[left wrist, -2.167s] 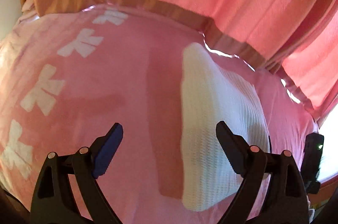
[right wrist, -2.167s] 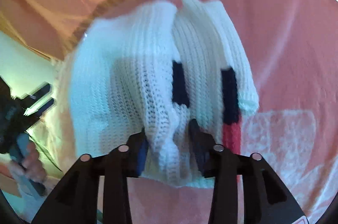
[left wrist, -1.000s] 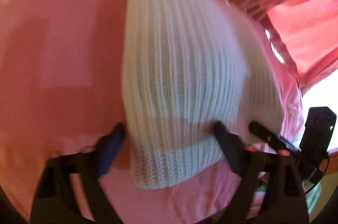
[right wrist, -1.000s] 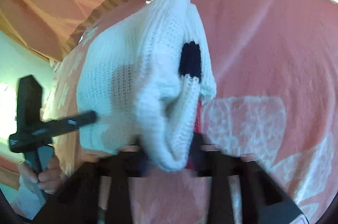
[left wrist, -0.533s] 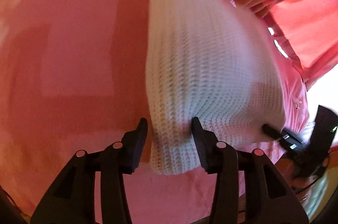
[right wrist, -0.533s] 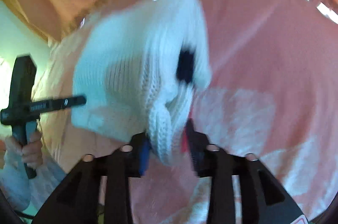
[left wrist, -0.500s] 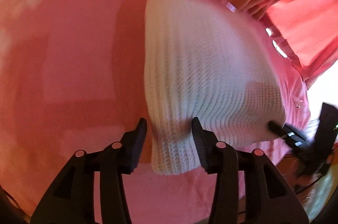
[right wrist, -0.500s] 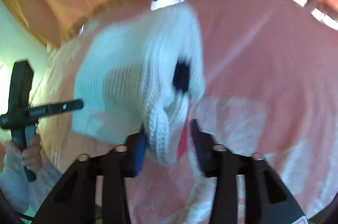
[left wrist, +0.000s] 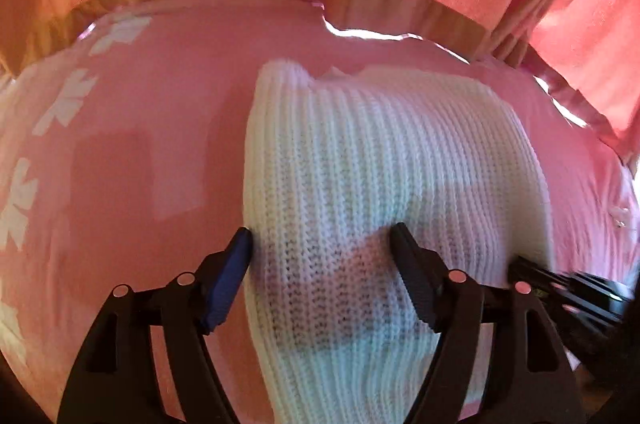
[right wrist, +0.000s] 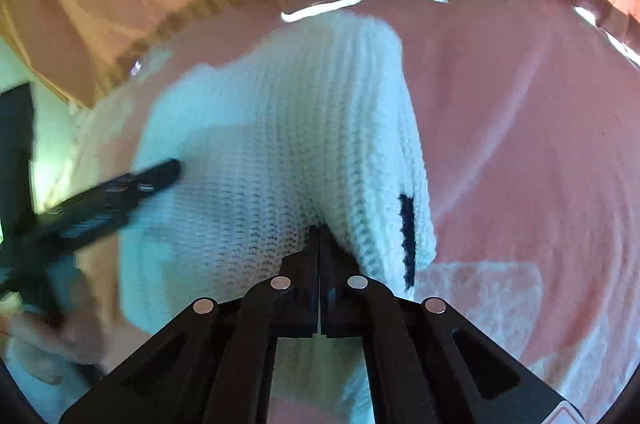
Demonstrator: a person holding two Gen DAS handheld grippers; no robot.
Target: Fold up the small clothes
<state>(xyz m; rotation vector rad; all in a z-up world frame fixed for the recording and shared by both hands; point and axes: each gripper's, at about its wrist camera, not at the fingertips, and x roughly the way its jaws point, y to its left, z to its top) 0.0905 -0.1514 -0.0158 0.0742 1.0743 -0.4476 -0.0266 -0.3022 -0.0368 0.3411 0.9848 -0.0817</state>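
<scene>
White knit sweater [left wrist: 384,184] lies centre frame on a pink bedspread [left wrist: 160,112]. Left gripper [left wrist: 320,244] spread wide over it, gripping nothing; right gripper [right wrist: 319,236] fully closed, apparently empty.

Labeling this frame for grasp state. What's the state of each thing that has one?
left gripper: jaws open, straddling the sweater, not clamped
right gripper: jaws shut against the sweater; whether knit is pinched is unclear
white knit sweater: folded over, lying on the blanket
pink blanket: spread flat under the sweater
</scene>
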